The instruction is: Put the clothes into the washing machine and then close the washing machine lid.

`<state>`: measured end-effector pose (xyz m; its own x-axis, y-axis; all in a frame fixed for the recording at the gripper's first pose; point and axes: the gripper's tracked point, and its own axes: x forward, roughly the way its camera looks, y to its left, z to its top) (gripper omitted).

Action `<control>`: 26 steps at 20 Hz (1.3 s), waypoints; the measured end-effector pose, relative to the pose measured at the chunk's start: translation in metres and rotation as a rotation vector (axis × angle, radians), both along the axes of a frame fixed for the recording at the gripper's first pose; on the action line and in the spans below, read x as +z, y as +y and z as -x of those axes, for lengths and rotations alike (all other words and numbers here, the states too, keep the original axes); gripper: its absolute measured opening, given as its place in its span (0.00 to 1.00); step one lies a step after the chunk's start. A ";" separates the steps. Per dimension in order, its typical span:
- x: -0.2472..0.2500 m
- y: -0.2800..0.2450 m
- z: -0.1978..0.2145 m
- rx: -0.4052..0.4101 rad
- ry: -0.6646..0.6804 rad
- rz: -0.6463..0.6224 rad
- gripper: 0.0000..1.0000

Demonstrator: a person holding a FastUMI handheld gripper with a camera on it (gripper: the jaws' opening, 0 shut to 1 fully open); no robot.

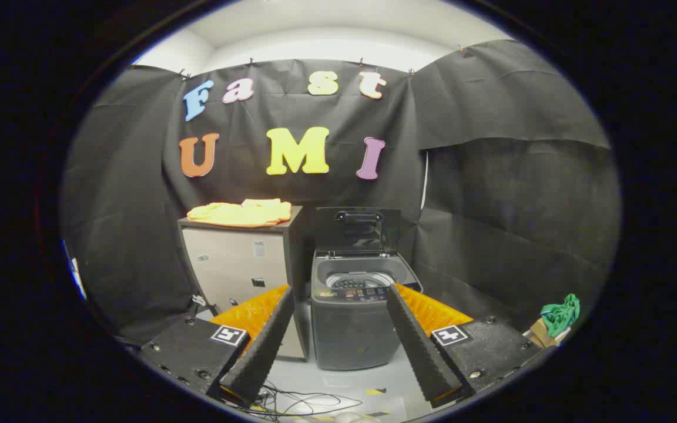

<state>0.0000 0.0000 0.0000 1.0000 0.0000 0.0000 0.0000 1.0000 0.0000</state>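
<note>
Your gripper (338, 329) had its fingers spread wide and empty, with the washing machine (353, 311) on the floor just beyond them, lid (357, 230) raised. The yellow clothes (241, 212) lay on the cabinet (238, 264) top, left of the machine.

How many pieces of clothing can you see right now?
2: a yellow garment on top of the cabinet beside the open washing machine, and a green cloth far right. The open tool holds nothing. More may be hidden in the drum.

Soft cloth clothes (240, 212); matt grey plastic washing machine (351, 329); ribbed tongs (341, 343).
</note>
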 end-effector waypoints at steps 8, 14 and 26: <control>0.010 0.005 -0.003 0.015 -0.021 0.008 1.00; 0.008 0.006 -0.005 0.019 -0.014 0.024 1.00; 0.042 0.010 -0.034 0.015 -0.008 0.017 1.00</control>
